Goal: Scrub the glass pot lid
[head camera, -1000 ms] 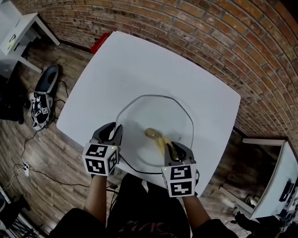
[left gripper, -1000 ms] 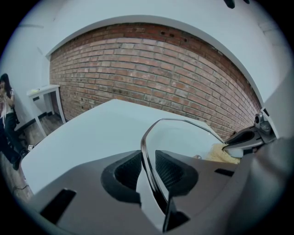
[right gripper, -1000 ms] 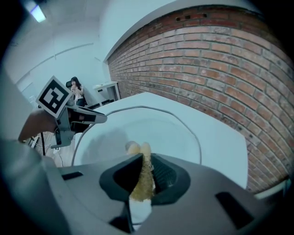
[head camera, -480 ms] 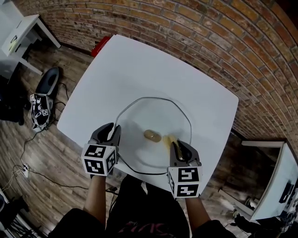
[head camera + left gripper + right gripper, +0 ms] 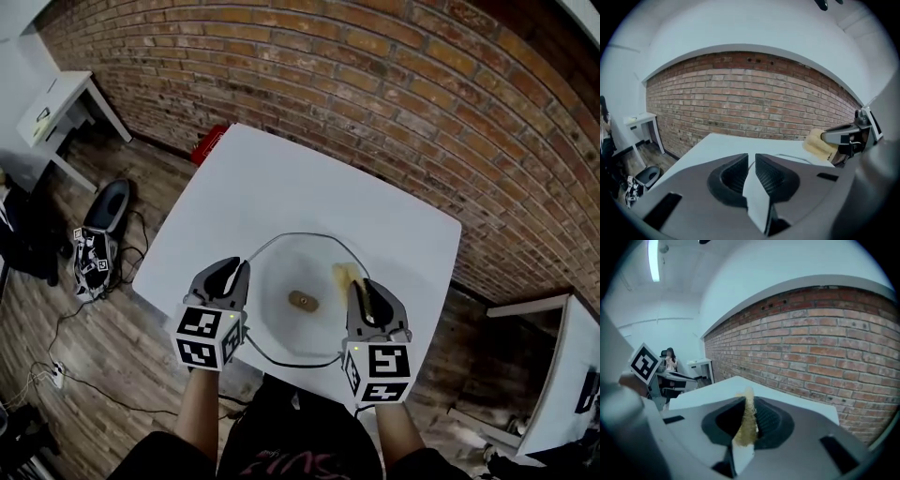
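The glass pot lid (image 5: pixel 279 314) lies flat on the white table (image 5: pixel 281 187), its brownish knob (image 5: pixel 302 301) in the middle. My left gripper (image 5: pixel 234 269) is over the lid's left rim. Its jaws are closing and only a narrow gap is left in the left gripper view (image 5: pixel 751 161); I see nothing pinched in it. My right gripper (image 5: pixel 361 286) is shut on a yellow sponge (image 5: pixel 343 275) over the lid's right side. The sponge (image 5: pixel 746 427) stands squeezed between the pads. It also shows at the right of the left gripper view, sponge (image 5: pixel 818 144).
A brick wall (image 5: pixel 450 103) runs behind the table. A red thing (image 5: pixel 208 142) sits by the table's far left corner. A white side table (image 5: pixel 56 108) and a dark bag (image 5: pixel 105 208) are at left, a white shelf (image 5: pixel 562 375) at right. Cables cross the wooden floor.
The right gripper has carried the sponge from beside the knob out to the lid's right side. The left gripper stays at the left rim. The head view has pulled back.
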Demonstrator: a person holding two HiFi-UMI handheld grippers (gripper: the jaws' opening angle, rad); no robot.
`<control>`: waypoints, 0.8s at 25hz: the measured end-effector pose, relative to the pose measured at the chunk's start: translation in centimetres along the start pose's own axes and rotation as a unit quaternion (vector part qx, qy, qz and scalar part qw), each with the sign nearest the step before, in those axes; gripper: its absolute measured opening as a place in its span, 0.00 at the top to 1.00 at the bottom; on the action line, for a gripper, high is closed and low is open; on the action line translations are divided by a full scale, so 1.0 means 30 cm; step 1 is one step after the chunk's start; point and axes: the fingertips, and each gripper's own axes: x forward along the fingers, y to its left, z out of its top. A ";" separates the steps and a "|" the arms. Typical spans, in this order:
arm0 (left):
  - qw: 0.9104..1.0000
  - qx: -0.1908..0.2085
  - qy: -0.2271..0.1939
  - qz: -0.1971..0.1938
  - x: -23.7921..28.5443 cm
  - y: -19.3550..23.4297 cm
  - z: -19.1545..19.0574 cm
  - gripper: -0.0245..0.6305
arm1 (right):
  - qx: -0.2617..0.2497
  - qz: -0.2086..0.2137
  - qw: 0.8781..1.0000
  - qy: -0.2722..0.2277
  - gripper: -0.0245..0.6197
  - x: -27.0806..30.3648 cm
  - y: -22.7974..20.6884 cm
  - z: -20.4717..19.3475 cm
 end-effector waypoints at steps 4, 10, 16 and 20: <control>0.998 0.039 -0.052 -0.010 -0.026 -0.063 0.177 0.91 | 0.002 -0.017 0.998 -0.065 0.88 -0.035 -0.038 0.152; 0.990 0.077 -0.118 -0.018 -0.073 -0.160 0.409 0.93 | 0.004 -0.033 0.991 -0.127 0.88 -0.112 -0.089 0.327; 0.979 0.099 -0.174 -0.038 -0.145 -0.267 0.572 0.93 | 0.005 -0.055 0.980 -0.189 0.88 -0.211 -0.141 0.485; 0.973 0.108 -0.200 -0.045 -0.190 -0.319 0.628 0.93 | 0.009 -0.059 0.975 -0.213 0.88 -0.261 -0.148 0.534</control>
